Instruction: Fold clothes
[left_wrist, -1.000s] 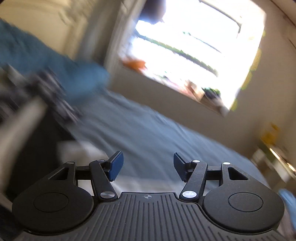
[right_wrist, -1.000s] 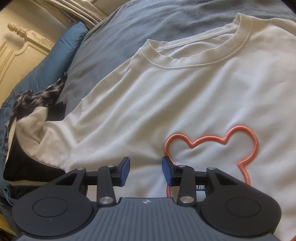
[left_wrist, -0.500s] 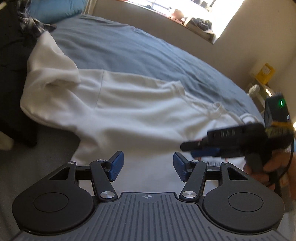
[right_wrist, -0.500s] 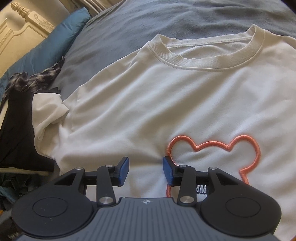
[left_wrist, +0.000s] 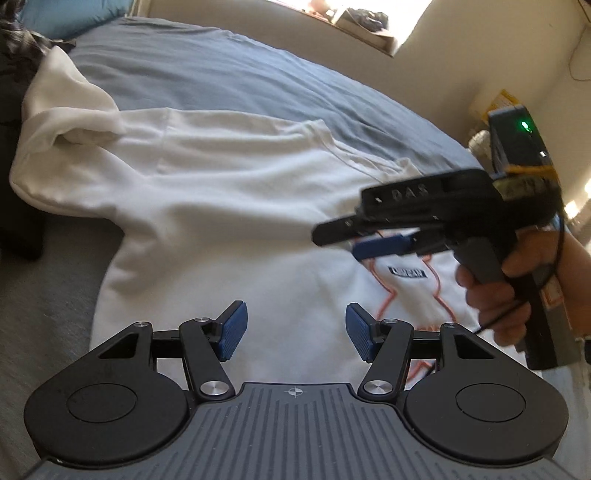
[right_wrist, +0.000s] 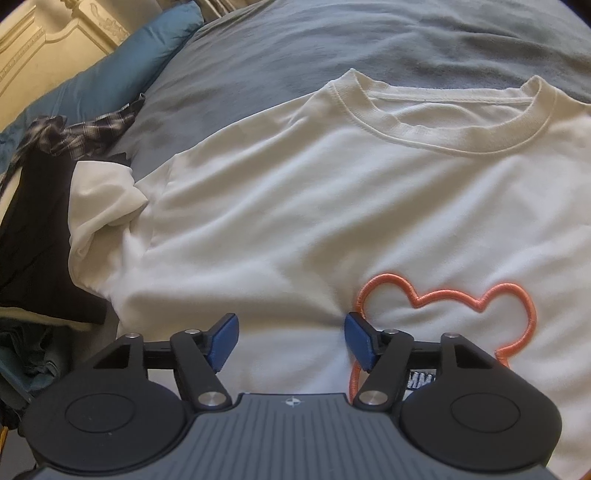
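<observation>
White cotton fills our near view: both tools, left (left_wrist: 293, 330) and right (right_wrist: 290, 339), gape wide and hold nothing over the sweatshirt (right_wrist: 295, 229), spread face-up on the bed (right_wrist: 332, 44). We judge the bunched sleeve (right_wrist: 99, 206) at ten o'clock wants smoothing before any fold.

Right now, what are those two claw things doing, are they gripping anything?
Left gripper: open, empty, above the white cotton sweatshirt.
Right gripper: open, empty, over the same sweatshirt.
</observation>
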